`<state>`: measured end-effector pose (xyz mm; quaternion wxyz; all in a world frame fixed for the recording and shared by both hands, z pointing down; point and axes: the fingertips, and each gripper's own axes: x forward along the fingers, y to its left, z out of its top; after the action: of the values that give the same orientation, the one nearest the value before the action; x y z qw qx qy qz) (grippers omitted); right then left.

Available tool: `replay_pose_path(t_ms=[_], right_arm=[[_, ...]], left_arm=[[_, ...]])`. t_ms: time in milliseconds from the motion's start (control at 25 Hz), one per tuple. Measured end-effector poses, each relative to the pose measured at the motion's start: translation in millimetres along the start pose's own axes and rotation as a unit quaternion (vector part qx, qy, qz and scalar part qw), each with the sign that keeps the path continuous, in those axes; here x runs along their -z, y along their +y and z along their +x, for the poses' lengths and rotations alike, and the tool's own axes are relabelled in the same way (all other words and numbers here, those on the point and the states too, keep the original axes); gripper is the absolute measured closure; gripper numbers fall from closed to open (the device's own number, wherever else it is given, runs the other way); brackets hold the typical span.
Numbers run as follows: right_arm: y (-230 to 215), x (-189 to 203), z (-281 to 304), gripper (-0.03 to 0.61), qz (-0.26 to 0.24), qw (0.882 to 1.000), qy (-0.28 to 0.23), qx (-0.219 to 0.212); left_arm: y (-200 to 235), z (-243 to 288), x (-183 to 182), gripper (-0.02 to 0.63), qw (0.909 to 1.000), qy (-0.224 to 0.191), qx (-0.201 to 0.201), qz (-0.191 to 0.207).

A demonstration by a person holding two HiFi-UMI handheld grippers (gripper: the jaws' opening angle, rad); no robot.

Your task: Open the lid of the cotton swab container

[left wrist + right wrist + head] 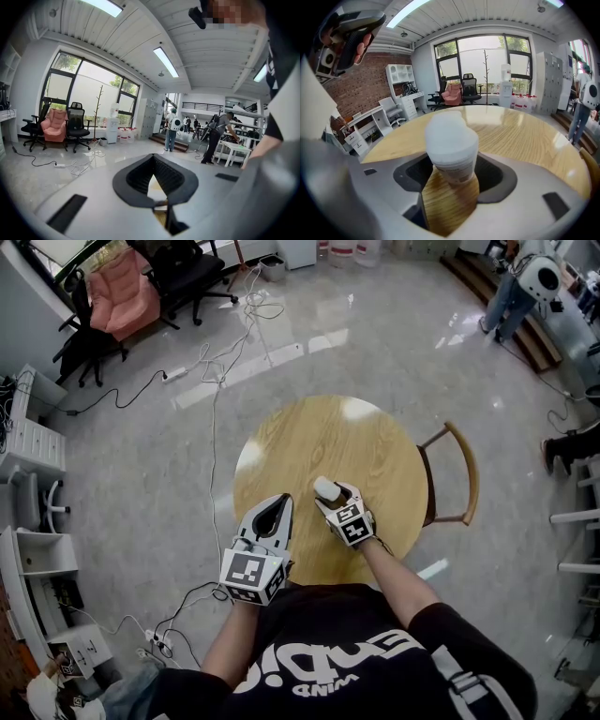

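The cotton swab container [327, 489] is a small white tub with a white lid on top, standing upright on the round wooden table [319, 432]. My right gripper [335, 497] reaches it from the near side. In the right gripper view the container [451, 145] stands between the two dark pads [411, 172], which I see spread wide beside it with the lid down, so the right gripper [452, 177] is open. My left gripper [280, 502] hovers to the left of the container, apart from it. The left gripper [153, 161] has its jaws shut with nothing between them.
A wooden chair [461, 474] is tucked against the table's right edge. Cables [220, 371] trail over the shiny floor behind and to the left of the table. Office chairs and a pink armchair [127, 296] stand far back left, white shelving [28, 442] at the left.
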<state>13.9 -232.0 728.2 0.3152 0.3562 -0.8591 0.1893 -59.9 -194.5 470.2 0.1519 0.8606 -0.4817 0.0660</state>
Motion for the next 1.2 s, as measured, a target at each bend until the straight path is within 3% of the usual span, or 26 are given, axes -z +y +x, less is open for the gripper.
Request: replay_pose_path(t_ms=[1200], right_arm=[[3.5, -7.3, -5.6, 0.354, -0.021, 1.0, -0.01, 0.001]], left_arm=[[10.0, -11.5, 5.5, 0.607, 0.9999, 0.003, -0.011, -0.01]])
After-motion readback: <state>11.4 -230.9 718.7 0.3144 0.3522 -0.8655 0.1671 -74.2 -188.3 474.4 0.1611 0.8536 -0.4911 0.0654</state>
